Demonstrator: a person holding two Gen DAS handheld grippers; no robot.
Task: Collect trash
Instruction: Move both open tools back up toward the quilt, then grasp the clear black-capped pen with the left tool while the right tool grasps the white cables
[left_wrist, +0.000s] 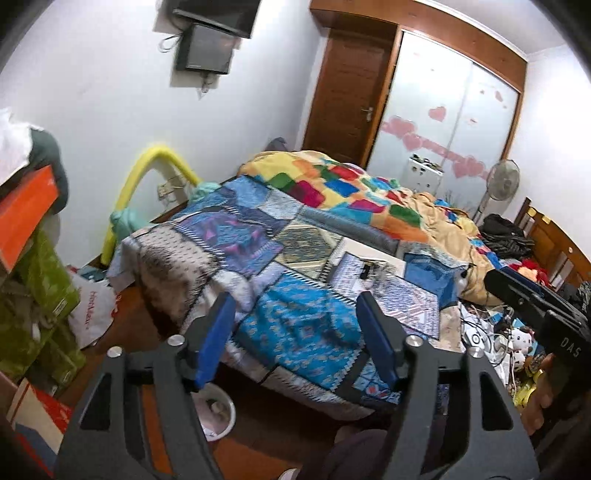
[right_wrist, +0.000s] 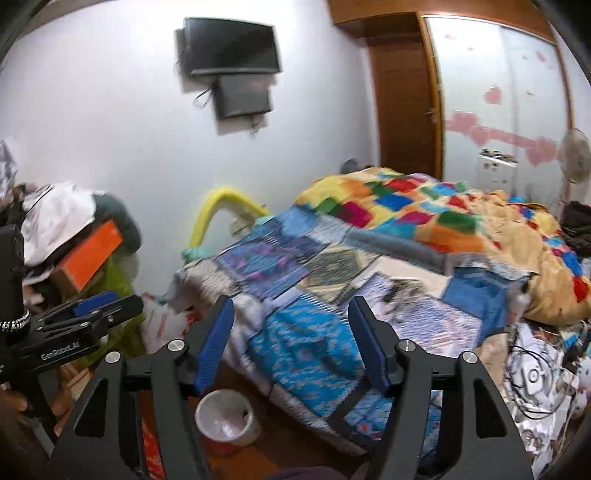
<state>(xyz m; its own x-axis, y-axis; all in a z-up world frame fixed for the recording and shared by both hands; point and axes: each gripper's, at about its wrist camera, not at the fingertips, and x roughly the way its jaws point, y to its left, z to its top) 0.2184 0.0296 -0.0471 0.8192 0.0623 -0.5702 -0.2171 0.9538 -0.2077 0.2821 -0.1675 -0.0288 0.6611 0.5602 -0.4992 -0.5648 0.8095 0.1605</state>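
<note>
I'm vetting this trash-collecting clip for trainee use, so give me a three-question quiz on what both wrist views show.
1. True or false: the left gripper holds a piece of trash.
2. Where does the small bin stand?
A. on the bed
B. on the floor by the foot of the bed
C. on the stacked boxes
3. Fill in: on the wall above the bed hang two dark ____.

Key
1. False: both it and the right gripper are open with nothing between the blue pads.
2. B: it stands on the wooden floor beside the patchwork bedspread, with scraps inside.
3. screens: the upper screen and the lower screen.
</note>
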